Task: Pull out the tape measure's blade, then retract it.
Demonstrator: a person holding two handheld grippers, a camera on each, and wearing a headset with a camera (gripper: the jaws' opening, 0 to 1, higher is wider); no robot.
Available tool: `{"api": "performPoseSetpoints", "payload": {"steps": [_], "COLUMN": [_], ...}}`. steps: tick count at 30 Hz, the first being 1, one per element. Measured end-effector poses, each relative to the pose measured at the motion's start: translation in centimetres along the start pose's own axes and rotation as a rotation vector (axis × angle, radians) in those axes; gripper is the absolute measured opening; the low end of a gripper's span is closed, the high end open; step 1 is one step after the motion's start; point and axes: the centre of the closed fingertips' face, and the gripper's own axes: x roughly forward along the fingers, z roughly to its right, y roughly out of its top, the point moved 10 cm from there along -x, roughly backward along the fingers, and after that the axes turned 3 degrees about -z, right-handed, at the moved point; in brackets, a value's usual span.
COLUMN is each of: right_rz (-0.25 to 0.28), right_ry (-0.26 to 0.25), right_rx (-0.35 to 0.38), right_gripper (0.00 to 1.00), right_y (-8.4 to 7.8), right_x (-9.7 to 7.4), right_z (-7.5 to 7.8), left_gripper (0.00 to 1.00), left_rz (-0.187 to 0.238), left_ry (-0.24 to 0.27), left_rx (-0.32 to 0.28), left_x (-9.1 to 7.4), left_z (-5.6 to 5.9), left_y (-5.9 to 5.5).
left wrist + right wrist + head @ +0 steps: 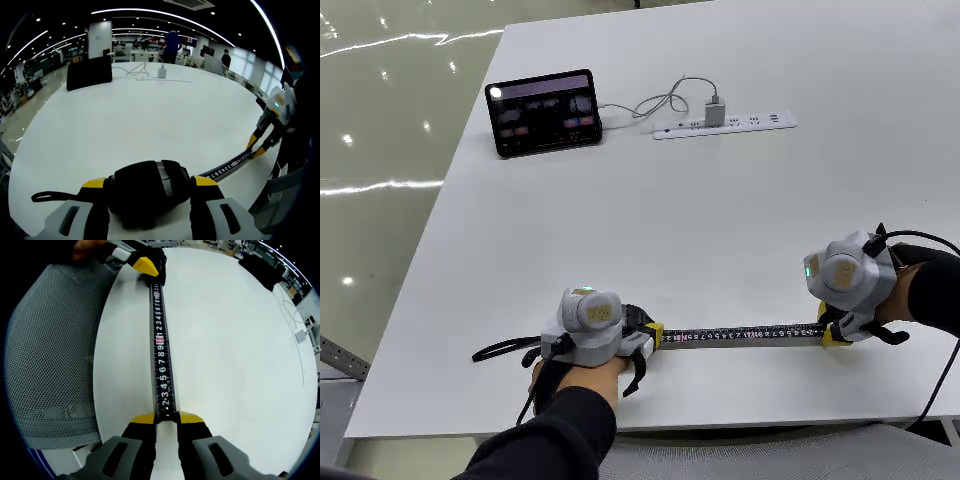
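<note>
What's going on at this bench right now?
A person is working two handheld grippers at a white table. The left gripper is shut on the tape measure case. The right gripper pinches the tip of the blade, which lies stretched flat on the table between them. The blade is out and not yet retracted.

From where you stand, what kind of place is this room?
Likely a big open-plan office or lab: a wide white table with a tablet and a power strip, long ceiling light strips, and people standing among desks far behind.
</note>
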Motion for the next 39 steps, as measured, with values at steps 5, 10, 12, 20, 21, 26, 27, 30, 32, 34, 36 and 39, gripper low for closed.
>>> {"api": "performPoseSetpoints", "payload": {"steps": [5, 10, 12, 20, 21, 26, 27, 30, 32, 34, 36, 39], "right_rz": [0.002, 0.006, 0.007, 0.009, 0.01, 0.011, 0.011, 0.014, 0.017, 0.018, 0.018, 0.018], "right_ry": [-0.001, -0.002, -0.003, -0.001, 0.0, 0.001, 0.001, 0.001, 0.001, 0.0, 0.0, -0.001], "right_rx": [0.005, 0.009, 0.007, 0.003, 0.002, 0.002, 0.003, 0.008, 0.011, 0.011, 0.012, 0.01], "right_gripper": [0.11, 0.11, 0.11, 0.11, 0.11, 0.11, 0.11, 0.11, 0.11, 0.11, 0.11, 0.11], "right_y": [0.2, 0.3, 0.4, 0.8, 0.8, 1.0, 1.0, 1.1, 1.1, 1.1, 1.2, 1.4], "right_x": [0.0, 0.0, 0.0, 0.0, 0.0, 0.1, 0.1, 0.2, 0.2, 0.2, 0.3, 0.3], "right_z": [-0.1, -0.2, -0.2, -0.3, -0.3, -0.2, -0.2, -0.2, -0.2, -0.2, -0.2, -0.2], "left_gripper": [0.61, 0.61, 0.61, 0.61, 0.61, 0.61, 0.61, 0.61, 0.61, 0.61, 0.61, 0.61], "left_rz": [-0.007, -0.009, -0.005, -0.005, -0.005, -0.008, -0.008, -0.007, -0.007, -0.007, -0.006, -0.006], "left_ry": [-0.002, -0.001, -0.002, -0.002, -0.002, -0.003, -0.003, -0.002, -0.002, -0.002, -0.001, -0.001], "left_rx": [0.001, -0.001, -0.001, -0.002, -0.002, -0.002, -0.002, -0.002, -0.002, -0.003, -0.001, -0.002], "left_x": [0.0, 0.0, 0.0, 0.1, 0.1, 0.1, 0.1, 0.1, 0.1, 0.1, 0.1, 0.1], "left_z": [0.0, 0.0, 0.0, 0.0, 0.0, 0.0, 0.0, 0.0, 0.0, 0.0, 0.0, 0.0], "left_y": [0.0, 0.0, -0.1, -0.1, -0.1, -0.1, -0.1, -0.1, -0.1, -0.1, -0.1, -0.1]}}
